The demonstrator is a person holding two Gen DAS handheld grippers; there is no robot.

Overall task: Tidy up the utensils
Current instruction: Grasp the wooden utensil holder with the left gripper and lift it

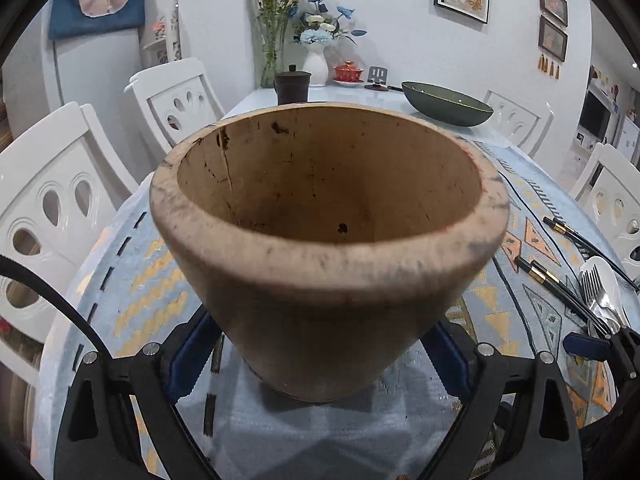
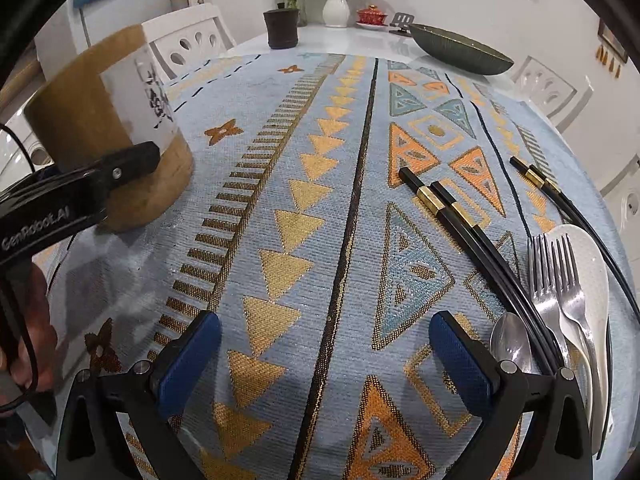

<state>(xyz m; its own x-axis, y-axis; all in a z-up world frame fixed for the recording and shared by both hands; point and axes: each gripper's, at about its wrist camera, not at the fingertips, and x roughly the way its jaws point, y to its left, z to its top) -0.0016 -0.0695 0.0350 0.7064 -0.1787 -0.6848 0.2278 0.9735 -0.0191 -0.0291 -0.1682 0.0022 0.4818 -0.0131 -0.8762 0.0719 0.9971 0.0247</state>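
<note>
A wide wooden utensil holder [image 1: 328, 272] stands upright and empty on the patterned blue cloth [image 2: 320, 200]; the right wrist view shows it at the left [image 2: 100, 120] with a white label. My left gripper [image 1: 320, 332] is shut on its lower sides, both blue pads pressed to the wood. My right gripper [image 2: 324, 340] hangs open over bare cloth, holding nothing. To its right lie black chopsticks [image 2: 460, 216], a second pair [image 2: 560, 196], two forks [image 2: 560, 280], a white spoon [image 2: 592, 280] and a metal spoon [image 2: 510, 340].
At the table's far end stand a dark green bowl [image 2: 460, 50], a dark lidded cup [image 2: 281, 28], a white vase [image 2: 335, 8] and a red lidded cup [image 2: 372, 14]. White chairs [image 1: 60, 208] line the table's sides. A person's hand [image 2: 36, 320] grips the left tool.
</note>
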